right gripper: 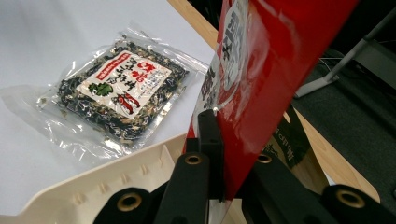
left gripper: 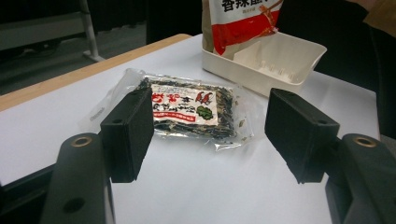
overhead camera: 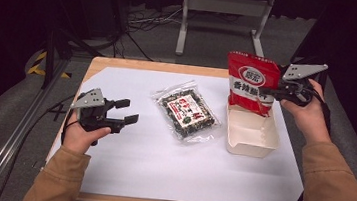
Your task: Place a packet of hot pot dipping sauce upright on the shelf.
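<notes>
A red snack pouch (overhead camera: 250,81) with white lettering stands upright, its lower end in the cream tray (overhead camera: 253,141) at the right of the table. My right gripper (overhead camera: 271,94) is shut on the pouch's right edge; in the right gripper view the red film (right gripper: 261,84) is pinched between the black jaws. A clear bag of dark dried food with a red and white label (overhead camera: 187,110) lies flat mid-table. My left gripper (overhead camera: 126,111) rests at the left, open and holding nothing, and its jaws frame the clear bag (left gripper: 187,109) from a distance.
White paper (overhead camera: 159,164) covers the wooden tabletop. Beyond the far edge stands a grey metal frame (overhead camera: 221,7) with cables on the floor. A metal rail (overhead camera: 17,129) runs along the table's left side.
</notes>
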Tool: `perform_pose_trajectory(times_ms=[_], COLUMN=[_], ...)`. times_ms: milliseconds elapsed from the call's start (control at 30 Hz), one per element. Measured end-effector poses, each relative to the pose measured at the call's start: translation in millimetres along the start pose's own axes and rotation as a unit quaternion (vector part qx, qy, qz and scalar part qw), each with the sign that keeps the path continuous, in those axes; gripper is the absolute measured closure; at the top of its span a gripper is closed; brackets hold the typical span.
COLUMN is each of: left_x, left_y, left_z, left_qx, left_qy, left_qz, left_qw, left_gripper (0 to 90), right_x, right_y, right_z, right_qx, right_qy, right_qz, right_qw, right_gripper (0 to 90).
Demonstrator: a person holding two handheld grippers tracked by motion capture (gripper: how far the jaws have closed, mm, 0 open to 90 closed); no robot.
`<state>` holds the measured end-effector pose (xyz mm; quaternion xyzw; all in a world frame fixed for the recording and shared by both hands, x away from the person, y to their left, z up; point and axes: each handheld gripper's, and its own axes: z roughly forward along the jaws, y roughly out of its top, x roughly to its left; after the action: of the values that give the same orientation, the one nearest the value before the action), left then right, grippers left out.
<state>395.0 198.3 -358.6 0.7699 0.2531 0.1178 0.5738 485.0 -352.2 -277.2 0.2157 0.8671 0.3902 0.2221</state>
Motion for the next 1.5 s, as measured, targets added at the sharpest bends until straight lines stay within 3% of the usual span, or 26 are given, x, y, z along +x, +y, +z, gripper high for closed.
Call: perform_pose_trajectory(times_ms=[400, 733, 833, 1433, 1500], left_x=[-0.4, -1.4, -1.6, -1.1, -1.3], left_y=[-0.1, 0.0, 0.0, -0.2, -0.2], left_z=[1.1, 2.4, 2.2, 2.2, 1.9], left_qx=[0.0, 0.002, 0.001, 0.003, 0.002], left_qy=[-0.002, -0.006, -0.007, -0.006, -0.006], left_qz=[0.001, 0.003, 0.002, 0.006, 0.004], left_qw=[1.0, 1.0, 1.0, 1.0, 1.0], left_gripper=[33.7, 33.7, 33.7, 33.7, 33.7], right_x=[-7.8, -4.5, -3.0, -3.1, -2.9], right_y=[-7.9, -11.5, -14.2, -36.7, -39.0], right_z=[18.8, 29.1, 30.4, 29.7, 30.7], right_qx=[0.007, -0.01, 0.007, 0.0, 0.011], right_qy=[-0.018, -0.013, -0.016, -0.028, -0.03], right_qz=[-0.005, 0.006, 0.003, 0.048, 0.053], right_qw=[0.9998, 0.9999, 0.9998, 0.9985, 0.9981], right_gripper=[88.1, 85.8, 85.6, 88.3, 88.3])
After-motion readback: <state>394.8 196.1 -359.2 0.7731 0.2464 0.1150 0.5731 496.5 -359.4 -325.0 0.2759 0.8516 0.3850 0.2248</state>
